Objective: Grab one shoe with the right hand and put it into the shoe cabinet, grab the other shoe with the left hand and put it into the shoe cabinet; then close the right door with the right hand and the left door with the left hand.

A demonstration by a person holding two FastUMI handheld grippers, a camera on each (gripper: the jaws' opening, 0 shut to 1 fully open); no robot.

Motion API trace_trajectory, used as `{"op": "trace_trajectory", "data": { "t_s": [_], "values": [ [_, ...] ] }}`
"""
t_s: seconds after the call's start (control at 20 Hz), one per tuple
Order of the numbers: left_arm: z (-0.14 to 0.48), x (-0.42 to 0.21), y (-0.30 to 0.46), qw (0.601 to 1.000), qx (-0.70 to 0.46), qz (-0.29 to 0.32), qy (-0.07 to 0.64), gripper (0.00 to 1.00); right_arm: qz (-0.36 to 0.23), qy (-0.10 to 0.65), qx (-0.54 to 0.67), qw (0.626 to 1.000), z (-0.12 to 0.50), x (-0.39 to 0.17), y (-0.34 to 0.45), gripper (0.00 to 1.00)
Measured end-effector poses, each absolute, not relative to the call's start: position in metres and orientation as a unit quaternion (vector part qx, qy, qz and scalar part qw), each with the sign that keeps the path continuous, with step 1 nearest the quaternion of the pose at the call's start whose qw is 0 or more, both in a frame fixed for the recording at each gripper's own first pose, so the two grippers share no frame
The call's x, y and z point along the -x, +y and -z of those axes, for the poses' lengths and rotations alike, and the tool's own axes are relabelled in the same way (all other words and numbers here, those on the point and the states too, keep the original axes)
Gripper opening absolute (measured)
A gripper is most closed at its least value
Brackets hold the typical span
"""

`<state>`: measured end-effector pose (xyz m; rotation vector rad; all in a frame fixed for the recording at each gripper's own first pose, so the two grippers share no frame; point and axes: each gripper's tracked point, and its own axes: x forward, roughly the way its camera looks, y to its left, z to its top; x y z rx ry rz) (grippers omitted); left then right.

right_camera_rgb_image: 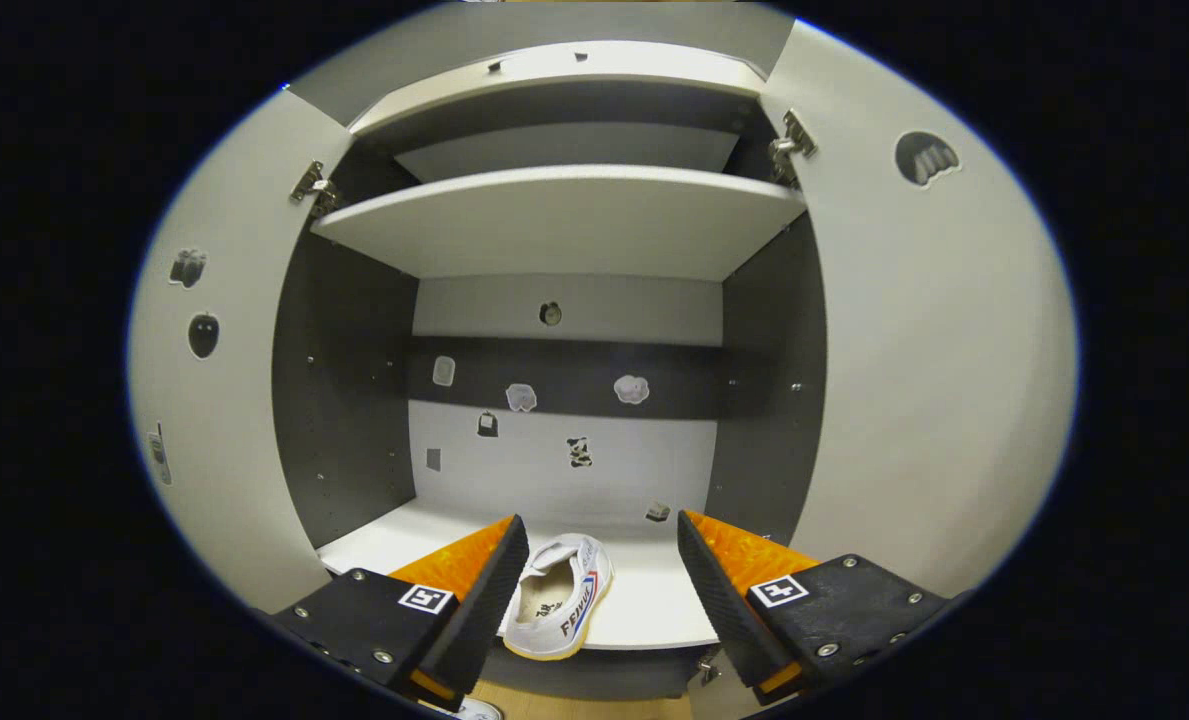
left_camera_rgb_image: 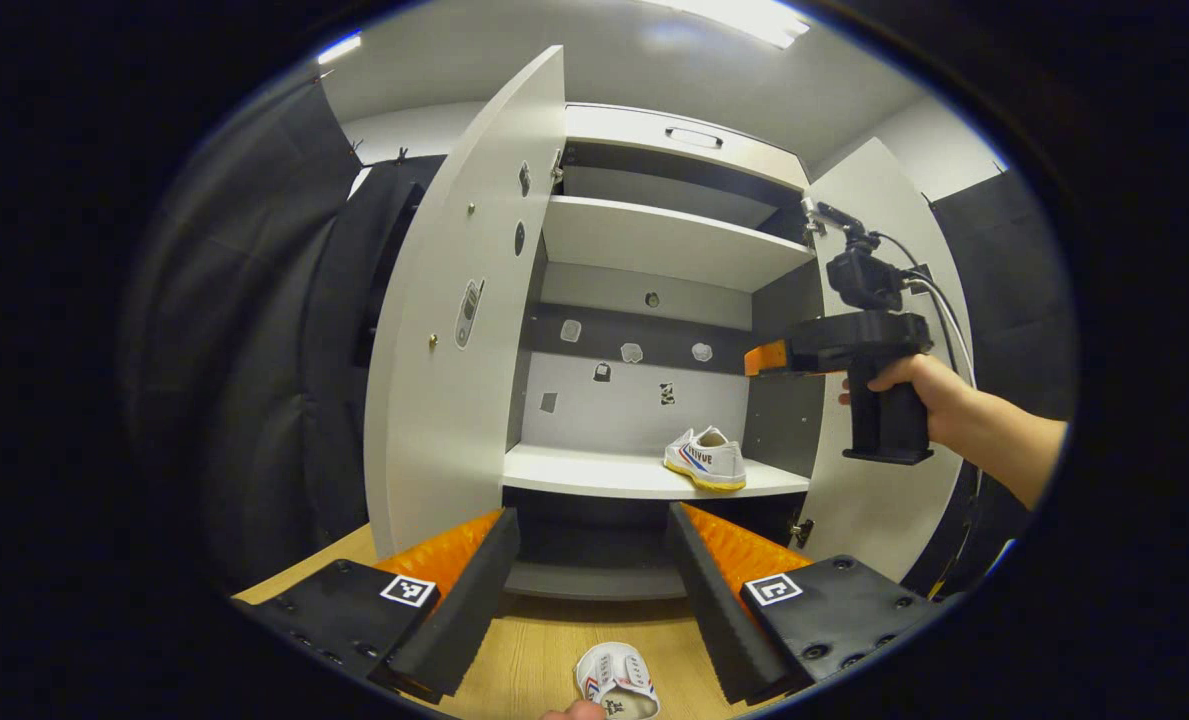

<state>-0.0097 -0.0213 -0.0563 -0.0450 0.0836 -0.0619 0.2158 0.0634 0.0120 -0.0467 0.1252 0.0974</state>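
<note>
A white shoe [left_camera_rgb_image: 706, 459] with red and blue stripes rests on the lower shelf [left_camera_rgb_image: 574, 472] of the open shoe cabinet, toward its right side. The same shoe [right_camera_rgb_image: 559, 596] lies just ahead of my right gripper [right_camera_rgb_image: 599, 540], which is open with nothing between its fingers. In the left gripper view a hand holds the right gripper [left_camera_rgb_image: 766, 358] up in front of the cabinet's right side. A second white shoe [left_camera_rgb_image: 616, 682] lies on the wooden floor [left_camera_rgb_image: 534, 650] below my left gripper [left_camera_rgb_image: 591, 535], which is open and empty. Both doors stand open: left door [left_camera_rgb_image: 464, 310], right door [left_camera_rgb_image: 879, 480].
The cabinet has an upper shelf [left_camera_rgb_image: 669, 240] and a top panel with a handle [left_camera_rgb_image: 694, 136]. Small stickers dot the back wall [right_camera_rgb_image: 554, 400] and door insides. Black cloth [left_camera_rgb_image: 264, 380] hangs on both sides of the cabinet.
</note>
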Motion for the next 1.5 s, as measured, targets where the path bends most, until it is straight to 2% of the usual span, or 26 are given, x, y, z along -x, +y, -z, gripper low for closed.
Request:
{"op": "trace_trajectory", "data": {
  "t_s": [0.25, 0.45, 0.5, 0.55, 0.6, 0.7, 0.75, 0.8, 1.15, 1.2, 1.35, 1.5],
  "values": [
    [0.059, 0.008, -0.031, 0.998, 0.016, 0.041, 0.046, 0.96, -0.056, 0.005, 0.034, 0.998, -0.034, -0.14, 0.051, 0.92],
    [0.073, 0.009, -0.039, 0.997, 0.012, 0.047, 0.06, 0.96, -0.04, -0.026, 0.065, 0.997, -0.029, -0.088, 0.037, 0.93],
    [0.079, 0.009, -0.039, 0.997, 0.011, 0.047, 0.066, 0.96, -0.037, -0.033, 0.071, 0.996, -0.025, -0.076, 0.036, 0.97],
    [0.085, 0.01, -0.04, 0.996, 0.011, 0.047, 0.075, 0.96, -0.031, -0.036, 0.075, 0.996, -0.02, -0.064, 0.034, 0.87],
    [0.093, 0.012, -0.041, 0.995, 0.01, 0.045, 0.085, 0.96, -0.027, -0.036, 0.075, 0.996, -0.013, -0.054, 0.033, 0.93],
    [0.112, 0.013, -0.038, 0.993, 0.005, 0.043, 0.108, 0.96, -0.029, -0.028, 0.063, 0.997, 0.004, -0.037, 0.036, 0.94],
    [0.122, 0.014, -0.035, 0.992, 0.0, 0.043, 0.119, 0.96, -0.033, -0.024, 0.055, 0.998, 0.014, -0.031, 0.039, 0.97],
    [0.134, 0.016, -0.033, 0.99, -0.003, 0.044, 0.133, 0.97, -0.033, -0.019, 0.048, 0.998, 0.025, -0.025, 0.038, 0.94],
    [0.272, 0.054, -0.026, 0.95, -0.038, 0.085, 0.298, 0.97, -0.019, 0.021, -0.003, 1.0, 0.081, 0.009, 0.025, 0.94],
    [0.295, 0.059, -0.026, 0.941, -0.047, 0.09, 0.322, 0.99, -0.017, 0.029, -0.01, 0.999, 0.086, 0.01, 0.022, 0.94],
    [0.354, 0.075, -0.028, 0.916, -0.064, 0.105, 0.382, 0.98, 0.004, 0.033, -0.001, 0.999, 0.089, 0.013, 0.005, 0.94],
    [0.387, 0.079, -0.031, 0.903, -0.054, 0.097, 0.416, 0.98, 0.019, 0.032, 0.026, 0.999, 0.086, 0.017, -0.01, 0.94]
  ]
}}
